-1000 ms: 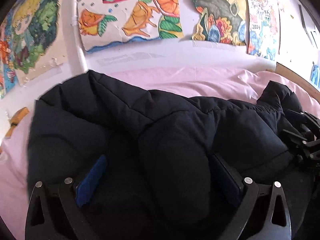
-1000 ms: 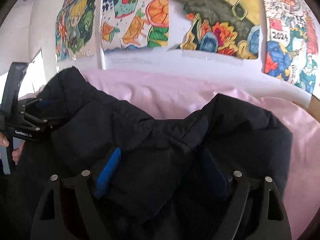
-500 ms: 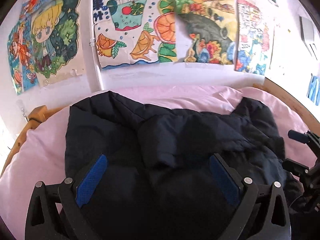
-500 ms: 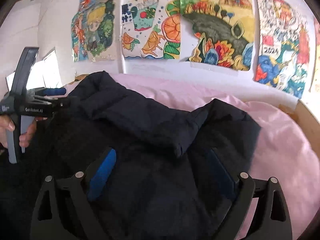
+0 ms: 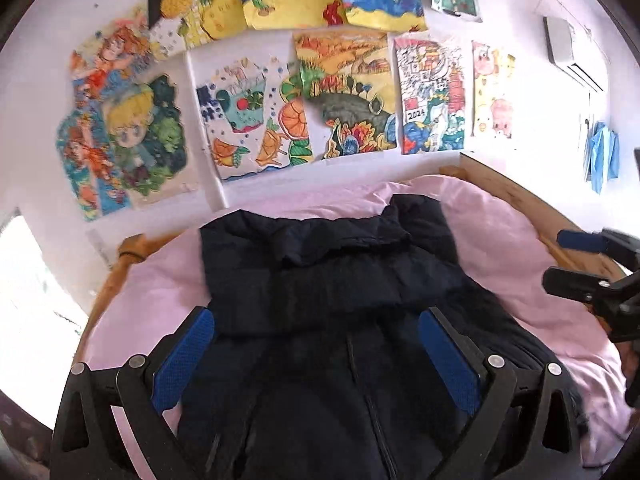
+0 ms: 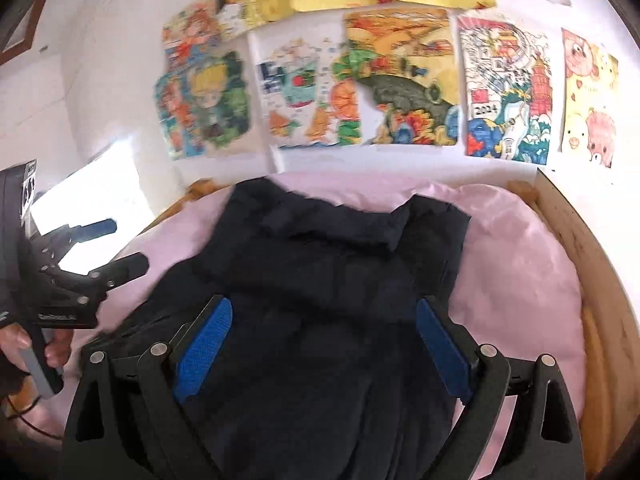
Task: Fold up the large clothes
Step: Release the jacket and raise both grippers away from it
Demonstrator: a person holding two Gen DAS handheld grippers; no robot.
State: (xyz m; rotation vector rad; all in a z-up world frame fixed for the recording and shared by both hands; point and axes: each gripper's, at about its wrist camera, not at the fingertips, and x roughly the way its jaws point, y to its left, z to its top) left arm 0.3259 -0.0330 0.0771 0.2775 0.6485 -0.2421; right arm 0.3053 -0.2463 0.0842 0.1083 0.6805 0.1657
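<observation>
A dark navy puffer jacket (image 5: pixel 332 288) lies on the pink bedsheet (image 5: pixel 500 240), its far part folded back toward me, zipper running down the middle. It also shows in the right wrist view (image 6: pixel 340 280). My left gripper (image 5: pixel 316 356) is open and empty above the jacket's near part. My right gripper (image 6: pixel 324 344) is open and empty above the jacket too. The right gripper also shows at the right edge of the left wrist view (image 5: pixel 592 264). The left gripper also shows at the left of the right wrist view (image 6: pixel 108 244).
A wooden bed frame (image 6: pixel 576 232) rims the mattress on the right and far left (image 5: pixel 120 268). Colourful drawings (image 5: pixel 312 112) cover the white wall behind the bed. A bright window (image 6: pixel 92 192) is at the left. Pink sheet lies bare at the right (image 6: pixel 520 272).
Both grippers have let go of the jacket and pulled back and up. The jacket now lies folded on the bed, farther from both cameras.
</observation>
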